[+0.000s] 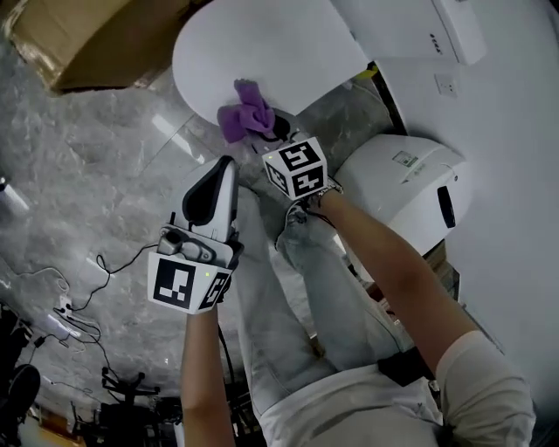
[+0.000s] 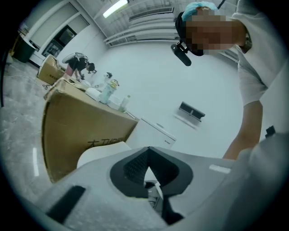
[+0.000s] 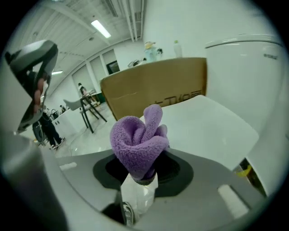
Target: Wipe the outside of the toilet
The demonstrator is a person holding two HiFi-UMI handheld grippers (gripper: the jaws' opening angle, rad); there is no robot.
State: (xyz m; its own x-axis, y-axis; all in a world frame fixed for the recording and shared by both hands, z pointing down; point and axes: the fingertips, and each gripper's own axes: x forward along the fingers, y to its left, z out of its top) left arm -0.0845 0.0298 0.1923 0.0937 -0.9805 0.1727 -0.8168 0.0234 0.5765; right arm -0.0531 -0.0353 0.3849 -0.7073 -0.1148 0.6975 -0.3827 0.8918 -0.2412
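Note:
The white toilet shows its closed lid [image 1: 262, 52] and its tank [image 1: 410, 26] at the top of the head view. My right gripper [image 1: 271, 131] is shut on a bunched purple cloth [image 1: 246, 113], which hangs over the lid's near edge. In the right gripper view the cloth [image 3: 140, 144] bulges out of the shut right gripper [image 3: 142, 173], with the lid [image 3: 207, 126] and tank [image 3: 253, 81] behind it. My left gripper [image 1: 225, 164] hovers just left of the right one, shut and empty. In its own view the left gripper [image 2: 146, 169] points at the lid [image 2: 97, 155].
A cardboard box [image 1: 96, 39] stands on the marble floor left of the toilet. To the right sits a white rounded appliance [image 1: 410, 188]. Cables [image 1: 79, 306] trail over the floor at lower left. The person's legs [image 1: 297, 297] fill the space below the grippers.

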